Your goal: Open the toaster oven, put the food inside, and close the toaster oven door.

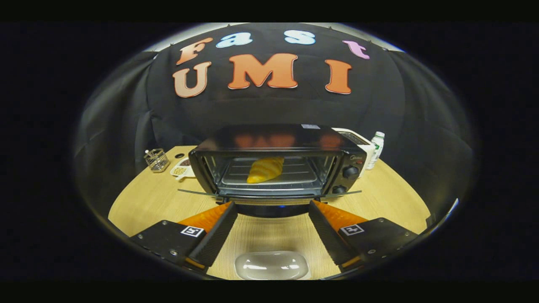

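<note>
Your gripper [273, 210] has its two fingers spread wide apart, holding nothing, with bare wood tabletop [143, 202] between them. Just ahead of the fingertips [225, 209] you have the toaster oven [278, 164], its door [269, 194] dropped fully open and lying flat, so you see it edge-on as a thin line reaching toward you. The door's front edge sits almost at your fingertips, and its dark handle bulges between them. Beyond the door, the food [265, 169], a golden croissant-shaped piece, lies on the wire rack inside the oven cavity, slightly toward the left of the rack and well beyond your fingers. Close under the gripper, between the finger bases, a pale empty plate [272, 265] rests at the near edge of the tabletop. Toward the far left edge, a small wire basket [156, 160] and a white divided dish [182, 169] stand beside the oven; a white bottle [376, 149] stands at its right.
</note>
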A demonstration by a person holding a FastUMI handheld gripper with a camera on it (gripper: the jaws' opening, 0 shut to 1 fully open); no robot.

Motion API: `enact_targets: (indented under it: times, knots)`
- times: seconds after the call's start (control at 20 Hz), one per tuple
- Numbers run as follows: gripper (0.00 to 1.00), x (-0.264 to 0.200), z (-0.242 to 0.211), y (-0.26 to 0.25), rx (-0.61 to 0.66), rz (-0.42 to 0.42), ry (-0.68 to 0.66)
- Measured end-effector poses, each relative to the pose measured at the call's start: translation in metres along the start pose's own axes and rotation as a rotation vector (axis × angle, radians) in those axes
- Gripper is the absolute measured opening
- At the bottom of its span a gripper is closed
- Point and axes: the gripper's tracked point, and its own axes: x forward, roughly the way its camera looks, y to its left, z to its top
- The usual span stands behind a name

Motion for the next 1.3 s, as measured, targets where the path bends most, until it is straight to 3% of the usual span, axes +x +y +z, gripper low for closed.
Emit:
enact_targets:
  times: [0.35, 0.65, 1.3]
  knots:
    - [1.0, 0.03, 0.024, 0.008, -0.005, 0.002, -0.008]
    - [1.0, 0.036, 0.078, 0.003, -0.001, -0.015, -0.093]
    - [1.0, -0.028, 0.183, -0.002, 0.015, -0.013, -0.199]
